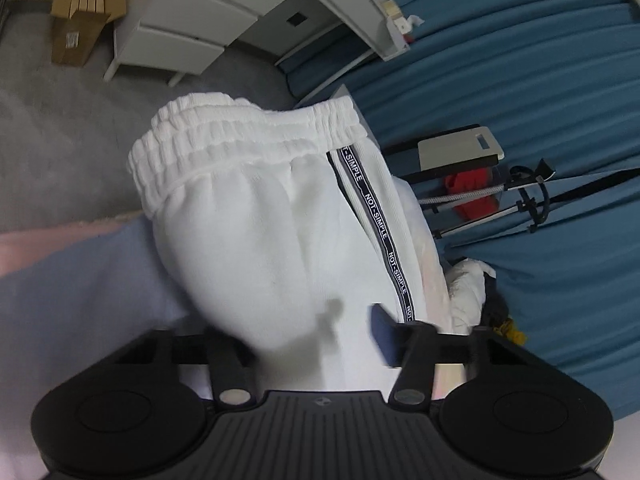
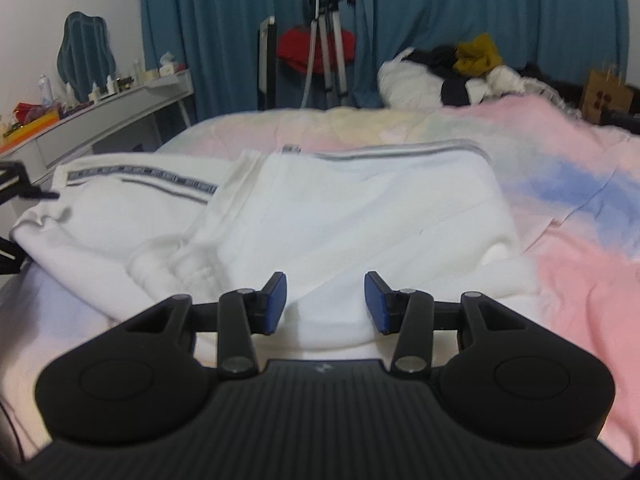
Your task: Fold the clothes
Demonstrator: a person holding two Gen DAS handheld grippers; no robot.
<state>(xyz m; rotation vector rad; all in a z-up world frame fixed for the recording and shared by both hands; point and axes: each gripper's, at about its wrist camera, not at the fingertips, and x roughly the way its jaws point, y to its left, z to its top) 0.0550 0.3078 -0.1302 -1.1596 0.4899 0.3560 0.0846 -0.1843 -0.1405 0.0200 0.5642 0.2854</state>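
Observation:
White sweatpants (image 1: 256, 216) with a ribbed elastic waistband (image 1: 240, 136) and a black "NOT-SIMPLE" side tape (image 1: 380, 232) fill the left wrist view. My left gripper (image 1: 320, 336) stands wide, and the cloth bulges into the gap and covers the left pad. Only the right blue pad (image 1: 382, 332) shows. In the right wrist view the same sweatpants (image 2: 340, 208) lie folded over on the pastel bedspread (image 2: 580, 240). My right gripper (image 2: 326, 304) hovers just over their near edge, open, with nothing between its blue pads.
A pile of other clothes (image 2: 460, 68) lies at the far end of the bed. A tripod (image 2: 324, 40) and red item stand before blue curtains (image 2: 480, 8). A grey desk (image 2: 100, 112) with bottles is at left. A cardboard box (image 1: 84, 12) and white drawers (image 1: 188, 28) sit on grey floor.

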